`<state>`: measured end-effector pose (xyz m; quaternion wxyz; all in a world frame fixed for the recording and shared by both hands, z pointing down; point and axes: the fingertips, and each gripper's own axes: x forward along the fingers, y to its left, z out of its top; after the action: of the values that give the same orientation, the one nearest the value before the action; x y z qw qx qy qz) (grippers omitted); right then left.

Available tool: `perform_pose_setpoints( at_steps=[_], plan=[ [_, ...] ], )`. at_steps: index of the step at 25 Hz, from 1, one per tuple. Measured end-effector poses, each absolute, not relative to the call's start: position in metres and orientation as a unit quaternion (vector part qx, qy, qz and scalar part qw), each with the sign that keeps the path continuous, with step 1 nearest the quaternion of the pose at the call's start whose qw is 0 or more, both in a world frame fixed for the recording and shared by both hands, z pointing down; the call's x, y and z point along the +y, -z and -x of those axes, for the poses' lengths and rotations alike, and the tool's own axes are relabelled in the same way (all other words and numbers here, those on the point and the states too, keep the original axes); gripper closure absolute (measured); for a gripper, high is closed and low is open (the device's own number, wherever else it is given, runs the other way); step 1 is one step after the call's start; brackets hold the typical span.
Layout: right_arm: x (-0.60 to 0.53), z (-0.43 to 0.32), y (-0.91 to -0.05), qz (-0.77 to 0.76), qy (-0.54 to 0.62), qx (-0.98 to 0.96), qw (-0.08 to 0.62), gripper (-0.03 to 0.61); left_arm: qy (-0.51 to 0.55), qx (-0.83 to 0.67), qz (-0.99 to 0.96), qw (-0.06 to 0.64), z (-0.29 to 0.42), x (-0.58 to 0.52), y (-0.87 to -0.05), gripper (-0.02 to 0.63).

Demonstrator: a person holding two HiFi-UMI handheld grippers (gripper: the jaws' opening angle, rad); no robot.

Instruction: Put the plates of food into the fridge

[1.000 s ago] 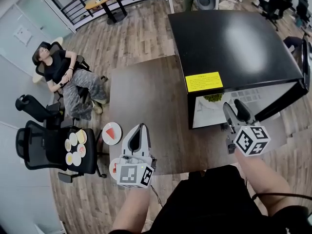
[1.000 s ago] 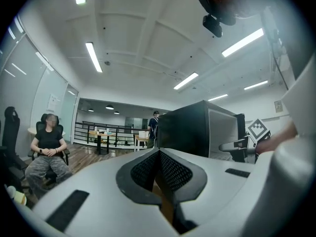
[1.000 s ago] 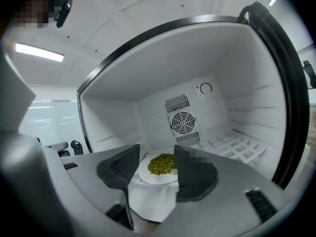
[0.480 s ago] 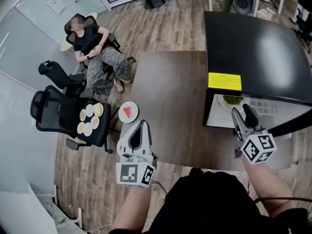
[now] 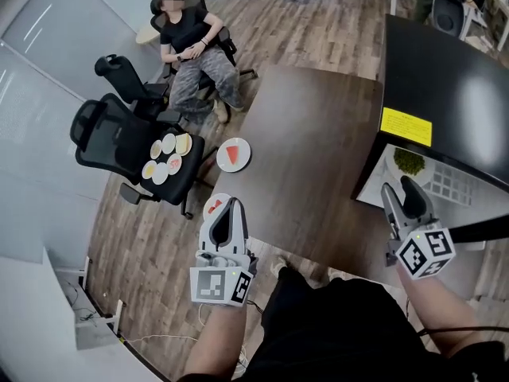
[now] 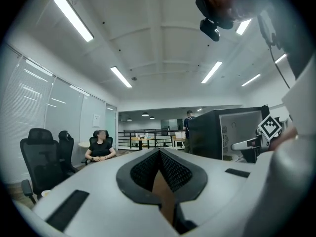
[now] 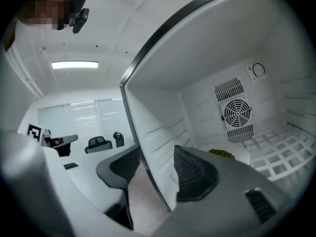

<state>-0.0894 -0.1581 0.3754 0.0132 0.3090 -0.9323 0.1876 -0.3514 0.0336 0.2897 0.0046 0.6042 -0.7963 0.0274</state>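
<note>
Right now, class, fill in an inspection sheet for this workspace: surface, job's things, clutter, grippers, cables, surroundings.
Surface: dark brown rectangular table.
Job's things: white round plate with red slice on table; white plate of green food inside open black fridge; small plates on black office chair.
Clutter: nothing seen.
Grippers: left gripper shut, empty; right gripper open, empty.
Cables: thin cable on floor.
Surroundings: seated person, wood floor.

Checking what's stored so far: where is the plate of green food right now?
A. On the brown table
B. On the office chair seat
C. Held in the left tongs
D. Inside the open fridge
D: the plate of green food rests on the white shelf inside the open fridge, and the right gripper view also shows it there.
</note>
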Motion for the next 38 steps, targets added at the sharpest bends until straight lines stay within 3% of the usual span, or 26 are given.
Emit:
perform_pose_setpoints(
  at_steps=[12,26,38],
  plan=[
    [-0.095,0.142,-0.352,-0.276,-0.124,-0.953,0.024,0.353,-0.020,-0.797,-0.603,0.004,0.395,0.071,-0.305,0.607],
    [-0.022,0.310,-0.372,-0.182,-0.138,-0.972,0.053,0.353,-0.020,-0.838,-0.545,0.024,0.524,0.161,-0.321,0.607],
    [0.029,0.454,-0.367,-0.109,-0.109,-0.986,0.055,0.353,-0.008,-0.845,-0.527,0.092,0.616,0.225,-0.393,0.607]
  ],
)
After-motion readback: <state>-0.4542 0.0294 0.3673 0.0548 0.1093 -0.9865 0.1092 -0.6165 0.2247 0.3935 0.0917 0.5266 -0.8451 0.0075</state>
